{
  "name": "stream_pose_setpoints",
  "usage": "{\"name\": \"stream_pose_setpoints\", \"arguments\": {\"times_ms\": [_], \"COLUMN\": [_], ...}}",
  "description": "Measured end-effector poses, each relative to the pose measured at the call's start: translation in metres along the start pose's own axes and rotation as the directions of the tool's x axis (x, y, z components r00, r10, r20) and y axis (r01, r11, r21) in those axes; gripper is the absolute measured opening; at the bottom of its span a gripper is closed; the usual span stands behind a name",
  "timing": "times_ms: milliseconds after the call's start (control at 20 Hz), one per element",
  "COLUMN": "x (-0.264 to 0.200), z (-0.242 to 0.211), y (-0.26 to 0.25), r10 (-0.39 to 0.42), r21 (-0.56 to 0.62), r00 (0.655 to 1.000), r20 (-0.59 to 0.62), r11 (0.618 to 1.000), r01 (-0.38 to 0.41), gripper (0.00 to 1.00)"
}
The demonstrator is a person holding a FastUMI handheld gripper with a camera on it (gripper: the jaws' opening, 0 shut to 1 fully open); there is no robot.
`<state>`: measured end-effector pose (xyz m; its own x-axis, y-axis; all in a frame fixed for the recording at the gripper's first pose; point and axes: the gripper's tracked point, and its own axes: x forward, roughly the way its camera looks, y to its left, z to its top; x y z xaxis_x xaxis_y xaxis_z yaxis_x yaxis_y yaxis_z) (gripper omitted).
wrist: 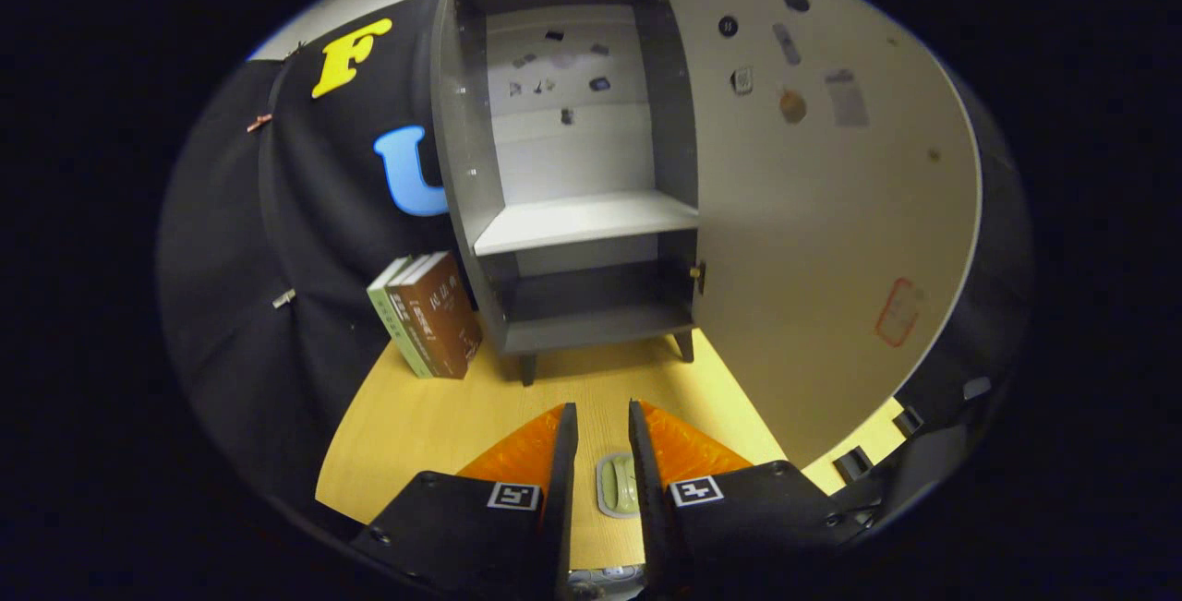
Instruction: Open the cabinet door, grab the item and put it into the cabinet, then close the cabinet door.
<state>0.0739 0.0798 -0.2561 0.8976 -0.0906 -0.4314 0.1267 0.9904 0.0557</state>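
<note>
While the small grey-green item point(617, 485) lies flat on the worktop point(443, 416), it sits right between the fingers of the tool point(603, 426), low down near their base. Can't really make out what it is, looks like a little oval gadget maybe. The tool's fingers are a narrow gap apart and I can't tell whether they actually press on the item, so whether it's gripped is unclear to me. Beyond the fingertips stands the cabinet point(572, 213), on short legs, with its door point(813, 213) swung wide open to the right. Inside there's a pale shelf point(582, 221) halfway up and a darker bottom compartment under it, both bare. Just left of the cabinet, a few books point(427, 315) stand upright on the worktop, leaning a bit against it.
</note>
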Motion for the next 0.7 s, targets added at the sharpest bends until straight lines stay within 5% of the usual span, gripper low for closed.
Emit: {"name": "stream_pose_setpoints", "arguments": {"times_ms": [350, 700], "x": [0.076, 0.105], "z": [-0.114, -0.178], "y": [-0.010, -0.029], "r10": [0.042, 0.017], "r21": [-0.019, -0.023], "r00": [0.944, 0.866], "r20": [-0.326, -0.500], "r11": [0.999, 0.999], "r01": [-0.051, -0.033], "gripper": [0.36, 0.36]}}
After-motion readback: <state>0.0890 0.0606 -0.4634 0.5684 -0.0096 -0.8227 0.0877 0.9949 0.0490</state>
